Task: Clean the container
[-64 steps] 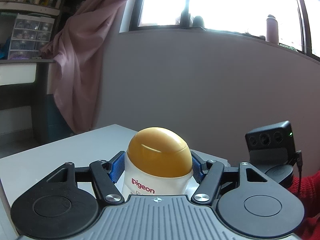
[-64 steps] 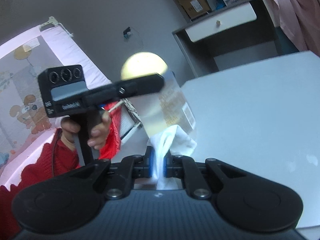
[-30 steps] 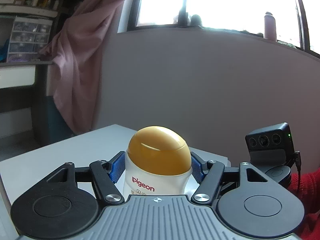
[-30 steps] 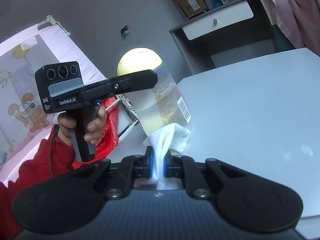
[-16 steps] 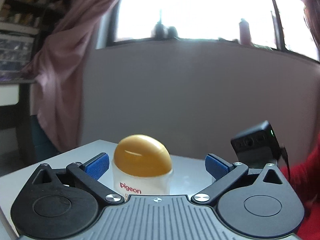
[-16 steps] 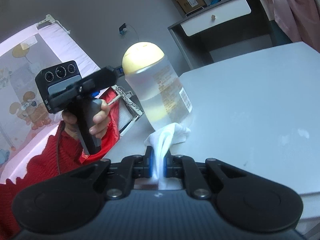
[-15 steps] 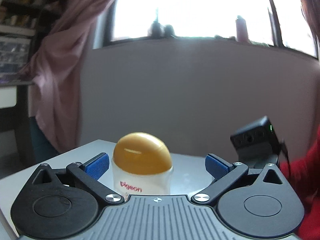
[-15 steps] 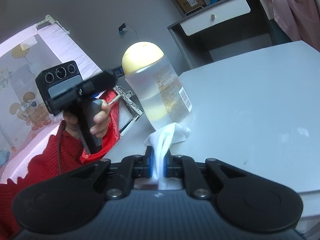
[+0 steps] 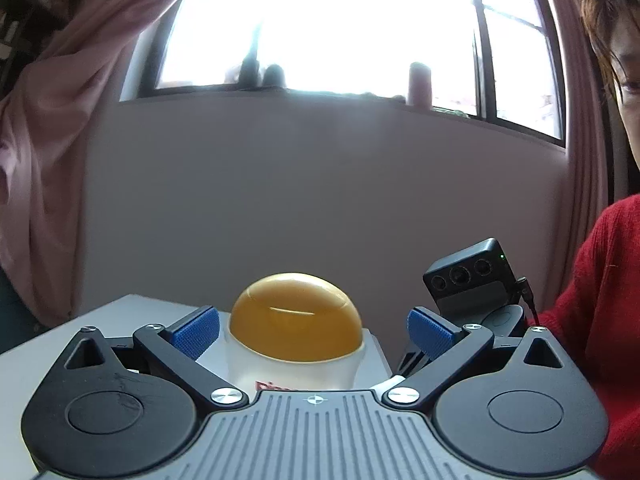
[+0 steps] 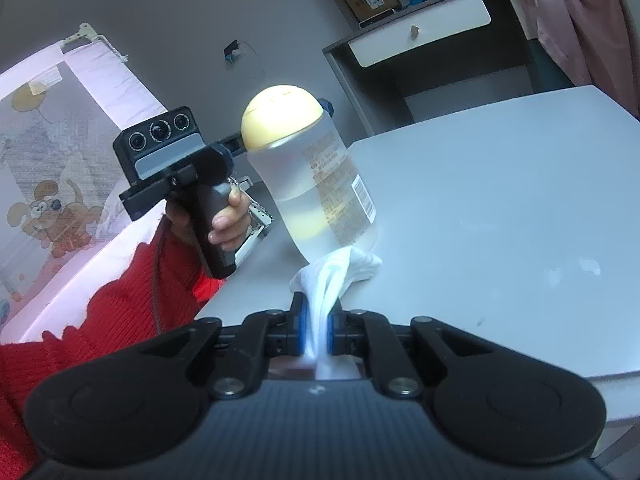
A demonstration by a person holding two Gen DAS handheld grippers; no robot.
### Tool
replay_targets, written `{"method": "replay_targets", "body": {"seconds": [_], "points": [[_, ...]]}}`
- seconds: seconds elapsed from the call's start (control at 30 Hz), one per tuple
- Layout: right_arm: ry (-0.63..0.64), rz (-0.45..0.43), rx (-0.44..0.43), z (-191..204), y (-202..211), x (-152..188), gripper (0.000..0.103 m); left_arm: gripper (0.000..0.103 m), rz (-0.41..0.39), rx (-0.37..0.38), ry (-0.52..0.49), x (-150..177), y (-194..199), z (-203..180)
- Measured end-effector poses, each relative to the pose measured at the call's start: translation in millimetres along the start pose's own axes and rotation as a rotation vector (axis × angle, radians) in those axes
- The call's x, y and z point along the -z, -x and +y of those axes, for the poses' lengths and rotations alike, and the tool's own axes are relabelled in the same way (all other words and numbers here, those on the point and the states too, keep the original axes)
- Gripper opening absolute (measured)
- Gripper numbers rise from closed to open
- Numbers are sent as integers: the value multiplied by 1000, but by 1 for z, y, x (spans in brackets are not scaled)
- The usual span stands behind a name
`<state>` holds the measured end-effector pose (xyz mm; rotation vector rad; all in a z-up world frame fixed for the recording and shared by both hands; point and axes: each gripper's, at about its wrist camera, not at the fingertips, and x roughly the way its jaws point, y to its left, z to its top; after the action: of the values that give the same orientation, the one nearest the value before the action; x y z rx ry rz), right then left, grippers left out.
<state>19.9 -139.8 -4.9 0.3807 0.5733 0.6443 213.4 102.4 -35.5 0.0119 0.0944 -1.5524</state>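
A clear bottle (image 9: pixel 296 316) with an amber dome cap stands upright on the white table (image 10: pixel 480 200). My left gripper (image 9: pixel 313 332) sits level at cap height, its blue pads (image 9: pixel 196 330) wide on either side of the bottle and not touching it; the jaws are closing slightly. In the right wrist view the bottle (image 10: pixel 316 184) rises just beyond my right gripper (image 10: pixel 316 324), which is shut on a white cloth (image 10: pixel 336 272). The cloth's bunched end lies against the foot of the bottle. A hand (image 10: pixel 228 220) holds the left gripper's handle to the left of the bottle.
A person in a red sleeve (image 9: pixel 600 300) sits at the right. Behind the table are a grey wall, a bright window and a pink curtain (image 9: pixel 48 140). A dark desk with a white drawer (image 10: pixel 420 36) and a mesh playpen (image 10: pixel 60 140) stand beyond the table's edge.
My left jaws have let go of the bottle and spread wide; it now stands on the table by itself. The left gripper has swung and backed off a little. The right gripper keeps its cloth.
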Motion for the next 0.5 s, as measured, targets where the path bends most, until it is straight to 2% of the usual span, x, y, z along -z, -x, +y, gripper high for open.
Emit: {"method": "replay_targets", "body": {"seconds": [0.07,0.1,0.13,0.17,0.4,0.5], "points": [[-4,3,-1,1,-1,1,10,100,4,-6,2,2,-3,3],[-6,4,-3,1,-2,1,10,89,7,-1,14,3,-4,5],[-8,4,-4,1,-2,1,10,73,13,9,22,4,-6,6],[-9,4,-6,2,-2,1,10,69,16,7,23,4,-6,5],[-16,-2,-22,0,0,4,10,69,24,-20,32,-1,-13,-4],[-21,-7,-31,-1,1,6,10,69,38,-61,52,-5,-15,-9]]}}
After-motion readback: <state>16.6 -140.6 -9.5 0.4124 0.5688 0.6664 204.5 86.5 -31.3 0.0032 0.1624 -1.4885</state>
